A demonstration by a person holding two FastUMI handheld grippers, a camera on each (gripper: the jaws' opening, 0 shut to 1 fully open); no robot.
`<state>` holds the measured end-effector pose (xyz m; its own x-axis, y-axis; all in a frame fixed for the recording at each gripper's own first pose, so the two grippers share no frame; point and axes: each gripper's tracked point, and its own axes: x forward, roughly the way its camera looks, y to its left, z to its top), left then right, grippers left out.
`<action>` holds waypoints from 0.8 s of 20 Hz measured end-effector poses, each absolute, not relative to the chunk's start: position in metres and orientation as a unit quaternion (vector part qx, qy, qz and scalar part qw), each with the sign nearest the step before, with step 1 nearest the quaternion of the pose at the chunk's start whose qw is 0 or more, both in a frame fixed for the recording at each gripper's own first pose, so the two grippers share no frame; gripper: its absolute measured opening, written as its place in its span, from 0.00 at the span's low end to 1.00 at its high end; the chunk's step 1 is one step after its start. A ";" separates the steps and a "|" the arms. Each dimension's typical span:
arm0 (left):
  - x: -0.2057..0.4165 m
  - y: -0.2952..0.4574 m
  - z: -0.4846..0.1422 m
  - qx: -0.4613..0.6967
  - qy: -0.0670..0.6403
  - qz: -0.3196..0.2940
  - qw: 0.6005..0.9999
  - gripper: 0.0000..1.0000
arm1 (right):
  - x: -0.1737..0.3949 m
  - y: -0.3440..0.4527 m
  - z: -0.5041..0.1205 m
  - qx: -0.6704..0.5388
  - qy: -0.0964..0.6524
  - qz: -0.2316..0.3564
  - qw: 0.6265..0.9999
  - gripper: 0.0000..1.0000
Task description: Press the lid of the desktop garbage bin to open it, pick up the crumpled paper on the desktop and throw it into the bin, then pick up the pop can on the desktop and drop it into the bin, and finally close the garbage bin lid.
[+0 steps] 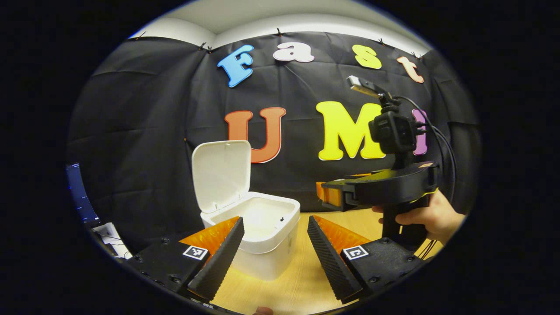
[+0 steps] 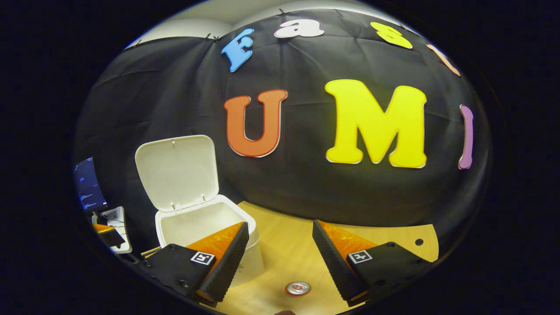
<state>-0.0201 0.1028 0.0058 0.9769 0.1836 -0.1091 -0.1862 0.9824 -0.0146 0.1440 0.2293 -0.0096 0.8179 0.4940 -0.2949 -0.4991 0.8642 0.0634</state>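
The white garbage bin [image 1: 262, 236] stands on the wooden desk with its lid [image 1: 221, 173] flipped up and back. My left gripper [image 1: 274, 245] is open just in front of the bin, nothing between its fingers. To the right, a hand holds my right gripper [image 1: 332, 194] above the desk; its fingertips are too dark to judge there. In the right gripper view the open bin [image 2: 197, 227] is at the left with its lid [image 2: 177, 170] upright. My right gripper [image 2: 280, 249] is open above the desk, and the pop can's top [image 2: 298, 288] shows low between its fingers.
The wooden desk [image 2: 288, 249] runs back to the black cloth wall. A screen [image 2: 87, 183] glows at the far left, with a small white device [image 2: 114, 227] below it. A hole [image 2: 419, 241] marks the desk's right corner.
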 end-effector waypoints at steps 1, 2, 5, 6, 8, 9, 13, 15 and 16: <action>-0.015 0.094 0.001 -0.016 0.055 0.080 0.995 0.96 | 0.145 0.209 -0.007 -0.006 0.148 0.244 0.958 0.94; -0.008 0.085 -0.002 -0.020 0.056 0.068 0.996 0.96 | 0.146 0.190 -0.005 -0.004 0.145 0.230 0.962 0.94; 0.011 0.062 -0.019 -0.025 0.061 0.037 0.997 0.96 | 0.145 0.135 -0.003 -0.006 0.133 0.182 0.974 0.94; 0.019 0.055 -0.027 -0.024 0.066 0.029 0.997 0.96 | 0.143 0.117 -0.004 -0.008 0.130 0.166 0.977 0.94; 0.034 0.041 -0.048 -0.019 0.081 0.016 0.996 0.96 | 0.136 0.087 -0.003 -0.011 0.126 0.139 0.982 0.94; 0.042 0.033 -0.059 -0.018 0.088 0.008 0.996 0.96 | 0.130 0.071 -0.003 -0.014 0.124 0.126 0.984 0.94; 0.077 0.001 -0.109 -0.015 0.126 -0.023 0.992 0.96 | 0.110 0.026 -0.003 -0.013 0.123 0.082 0.989 0.94; 0.093 -0.012 -0.139 -0.015 0.154 -0.033 0.987 0.96 | 0.103 0.011 -0.006 -0.004 0.131 0.064 0.989 0.94; 0.098 -0.018 -0.154 -0.014 0.169 -0.036 0.985 0.97 | 0.102 0.006 -0.008 -0.001 0.134 0.055 0.989 0.92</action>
<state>0.0982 -0.0184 -0.1539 0.9399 -0.0765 -0.3327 0.0670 0.9970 -0.0400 0.1024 0.0057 -0.0081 0.9581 0.1077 -0.2655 -0.1081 0.9941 0.0134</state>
